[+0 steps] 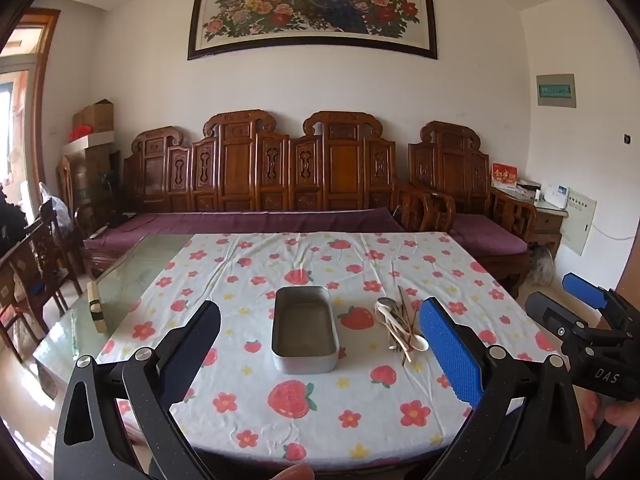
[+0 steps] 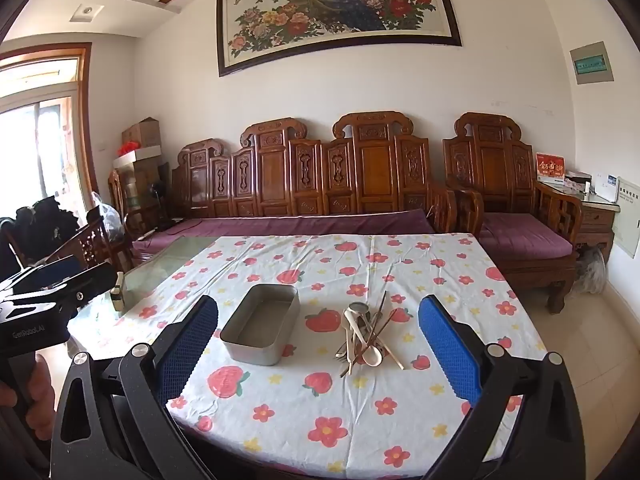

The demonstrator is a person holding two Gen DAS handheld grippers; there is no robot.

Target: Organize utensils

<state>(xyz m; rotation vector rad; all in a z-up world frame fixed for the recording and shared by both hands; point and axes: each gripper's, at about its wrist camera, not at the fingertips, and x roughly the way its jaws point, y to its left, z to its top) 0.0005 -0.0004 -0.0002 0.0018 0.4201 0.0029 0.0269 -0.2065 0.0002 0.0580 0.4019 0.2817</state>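
A grey metal rectangular tin [image 1: 305,330] [image 2: 261,327] stands empty on the strawberry-print tablecloth [image 1: 320,408] [image 2: 320,408]. Just right of it lies a pile of utensils [image 1: 401,326] [image 2: 370,336]: white spoons, a metal spoon, forks and chopsticks, crossing one another. My left gripper [image 1: 320,354] is open and empty, held above the table's near edge in front of the tin. My right gripper [image 2: 318,354] is open and empty, held in front of the pile. It also shows in the left wrist view [image 1: 588,300] at the right.
A small block with a dark band [image 1: 97,306] [image 2: 118,292] lies on the bare glass tabletop at the left. A carved wooden bench with purple cushions [image 1: 256,220] stands behind the table. Wooden chairs [image 1: 36,264] stand at the left.
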